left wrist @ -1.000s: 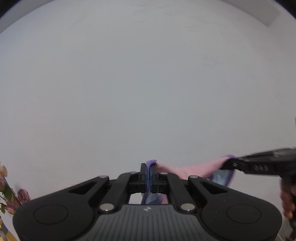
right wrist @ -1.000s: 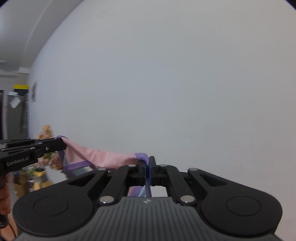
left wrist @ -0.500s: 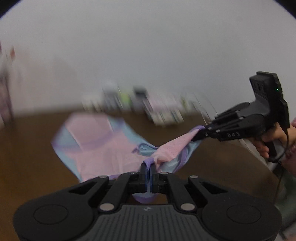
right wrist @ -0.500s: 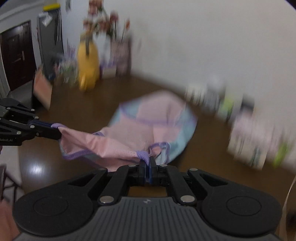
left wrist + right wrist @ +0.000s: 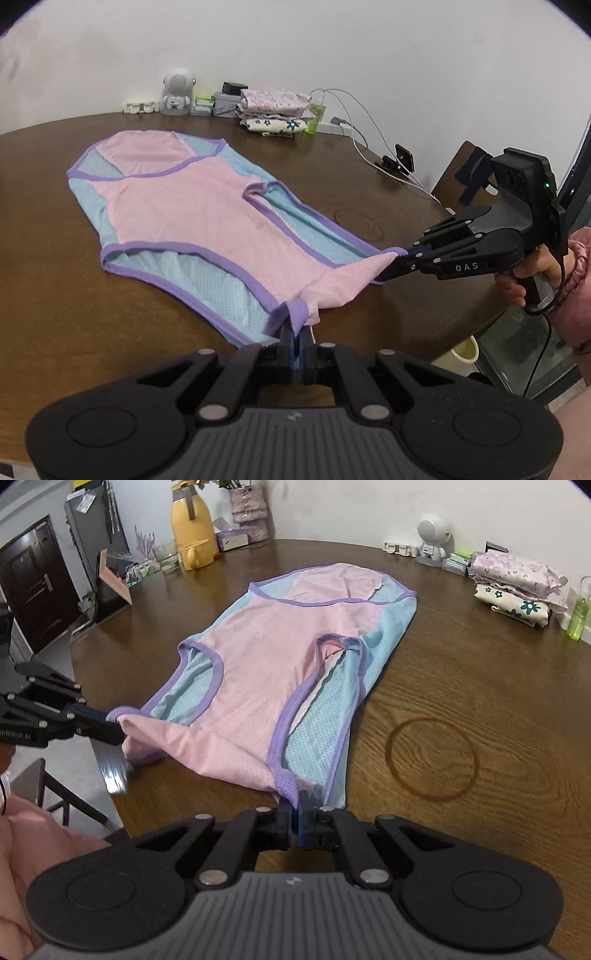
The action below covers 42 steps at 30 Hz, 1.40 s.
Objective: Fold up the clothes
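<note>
Both tools clamp shoulder straps: left tool (image 5: 296, 338), right tool (image 5: 296, 812), pink-and-blue mesh vest (image 5: 192, 206) apparently flat on brown wooden worktop (image 5: 461, 701).

Pretty clearly somebody's home, a dining or living room: everything sits around a big round wooden table (image 5: 461, 686) with a cup ring stained into it. Along the table's far edge by the white wall there's a little robot-shaped speaker (image 5: 432, 539), folded floral linens (image 5: 517, 579) and charger cables (image 5: 354, 122). Off its left side stand a yellow thermos jug (image 5: 192, 528), a flower vase (image 5: 249, 513) and a dark front door (image 5: 33, 587).
</note>
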Each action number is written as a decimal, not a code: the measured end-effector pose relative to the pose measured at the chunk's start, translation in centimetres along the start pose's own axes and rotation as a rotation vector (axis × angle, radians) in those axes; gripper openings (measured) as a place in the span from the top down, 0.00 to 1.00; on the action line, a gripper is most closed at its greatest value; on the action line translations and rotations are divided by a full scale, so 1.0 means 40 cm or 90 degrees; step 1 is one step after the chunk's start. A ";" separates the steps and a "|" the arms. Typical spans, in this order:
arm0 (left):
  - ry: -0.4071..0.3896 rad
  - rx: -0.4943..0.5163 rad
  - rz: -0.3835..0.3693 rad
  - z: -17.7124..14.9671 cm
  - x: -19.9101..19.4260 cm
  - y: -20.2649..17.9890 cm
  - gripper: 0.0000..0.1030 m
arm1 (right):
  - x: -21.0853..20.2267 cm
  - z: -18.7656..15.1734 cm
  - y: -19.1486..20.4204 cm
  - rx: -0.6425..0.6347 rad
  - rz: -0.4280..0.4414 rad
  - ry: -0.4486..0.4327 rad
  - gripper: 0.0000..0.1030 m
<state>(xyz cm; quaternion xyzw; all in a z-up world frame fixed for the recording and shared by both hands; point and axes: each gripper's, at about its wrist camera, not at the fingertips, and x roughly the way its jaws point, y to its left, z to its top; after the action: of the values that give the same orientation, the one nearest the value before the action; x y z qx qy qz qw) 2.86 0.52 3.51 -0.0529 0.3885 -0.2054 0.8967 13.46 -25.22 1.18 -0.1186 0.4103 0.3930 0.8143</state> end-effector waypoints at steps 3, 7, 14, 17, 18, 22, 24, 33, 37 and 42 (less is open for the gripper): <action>0.017 0.000 -0.004 -0.019 0.011 0.005 0.98 | -0.001 -0.011 -0.001 -0.003 -0.002 0.007 0.93; 0.025 0.003 -0.028 -0.047 -0.005 0.013 0.71 | -0.022 -0.033 0.004 -0.007 -0.005 0.017 0.45; -0.014 0.034 -0.057 -0.022 -0.047 0.018 0.48 | -0.119 -0.043 -0.032 0.070 0.058 -0.071 0.40; -0.008 0.044 -0.054 -0.005 -0.034 0.023 0.51 | -0.101 -0.028 -0.031 0.080 0.051 -0.083 0.44; 0.000 0.045 -0.055 -0.003 -0.023 0.024 0.53 | -0.085 -0.022 -0.028 0.079 0.046 -0.077 0.49; 0.036 0.044 -0.062 0.001 0.028 0.026 0.69 | -0.024 -0.001 -0.027 0.092 0.055 -0.058 0.67; 0.054 0.043 -0.065 0.004 0.053 0.028 0.84 | -0.001 0.007 -0.027 0.091 0.059 -0.044 0.77; 0.020 0.035 -0.057 0.024 0.026 0.069 0.67 | 0.013 0.028 -0.039 0.091 0.042 -0.030 0.86; -0.016 -0.002 0.077 0.065 0.013 0.145 0.56 | 0.018 0.095 -0.057 0.078 -0.040 -0.076 0.84; -0.003 -0.005 0.231 0.093 0.054 0.212 0.55 | 0.119 0.180 -0.070 0.023 -0.132 -0.065 0.66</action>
<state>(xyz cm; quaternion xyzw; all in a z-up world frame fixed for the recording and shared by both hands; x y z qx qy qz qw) 9.65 7.10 2.47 0.0137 0.3905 -0.0387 0.9197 21.35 -20.78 1.75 -0.1257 0.3609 0.3047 0.8724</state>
